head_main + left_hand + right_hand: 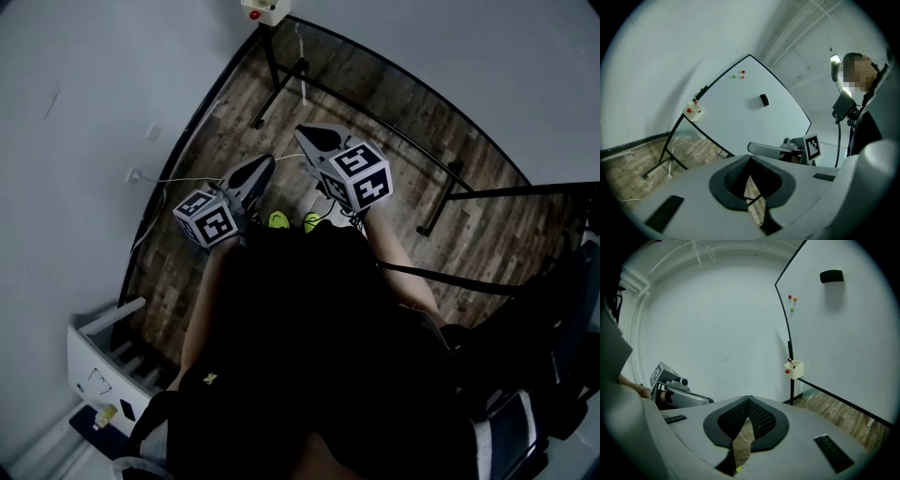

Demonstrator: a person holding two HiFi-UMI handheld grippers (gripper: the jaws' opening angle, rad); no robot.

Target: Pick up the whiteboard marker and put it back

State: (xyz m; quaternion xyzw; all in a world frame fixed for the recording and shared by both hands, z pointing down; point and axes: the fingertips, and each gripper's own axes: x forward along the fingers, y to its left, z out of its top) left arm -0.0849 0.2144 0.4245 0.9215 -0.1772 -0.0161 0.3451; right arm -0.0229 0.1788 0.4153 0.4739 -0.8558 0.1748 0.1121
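A whiteboard on a black stand faces me, with a black eraser and small coloured magnets on it. A small cream box with a red dot hangs at its lower corner, and a thin red-tipped thing stands in it; I cannot make out a marker for sure. My left gripper is shut and holds nothing. My right gripper is likewise shut and empty. In the head view both grippers hang side by side over the wooden floor, short of the cream box.
The stand's black legs and a white cable lie on the wood floor ahead. A white rack stands against the wall at lower left. Dark equipment fills the right side. Yellow-green shoes show below the grippers.
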